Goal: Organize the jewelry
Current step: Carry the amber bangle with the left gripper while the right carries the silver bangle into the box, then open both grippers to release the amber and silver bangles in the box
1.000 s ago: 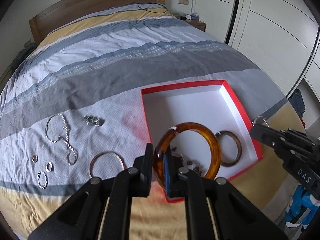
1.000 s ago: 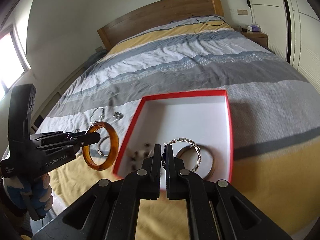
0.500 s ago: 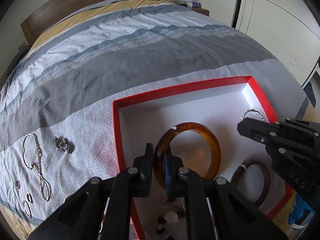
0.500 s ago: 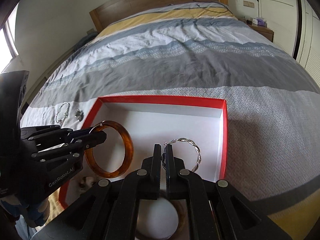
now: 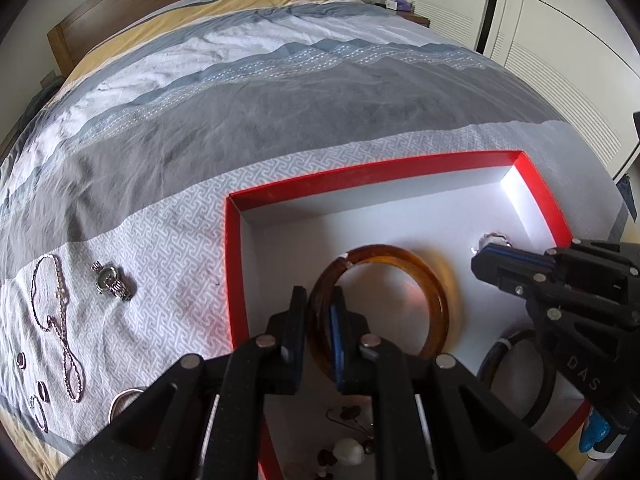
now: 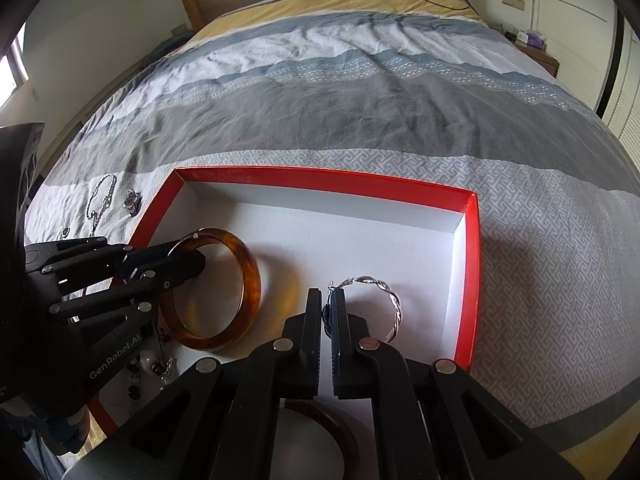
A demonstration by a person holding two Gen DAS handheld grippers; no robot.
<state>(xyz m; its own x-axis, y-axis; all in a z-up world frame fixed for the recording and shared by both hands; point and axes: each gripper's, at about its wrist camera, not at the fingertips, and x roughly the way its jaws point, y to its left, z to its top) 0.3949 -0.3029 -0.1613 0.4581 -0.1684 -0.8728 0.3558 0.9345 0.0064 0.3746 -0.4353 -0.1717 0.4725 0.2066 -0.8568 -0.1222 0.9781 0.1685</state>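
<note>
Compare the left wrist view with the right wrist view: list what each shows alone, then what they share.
Left wrist only: the thin hoop bangle and small rings on the bedspread.
Right wrist only: the full twisted silver hoop pinched in the right gripper.
Both: the red box, the amber bangle in the left gripper, the watch, the chain necklace.
</note>
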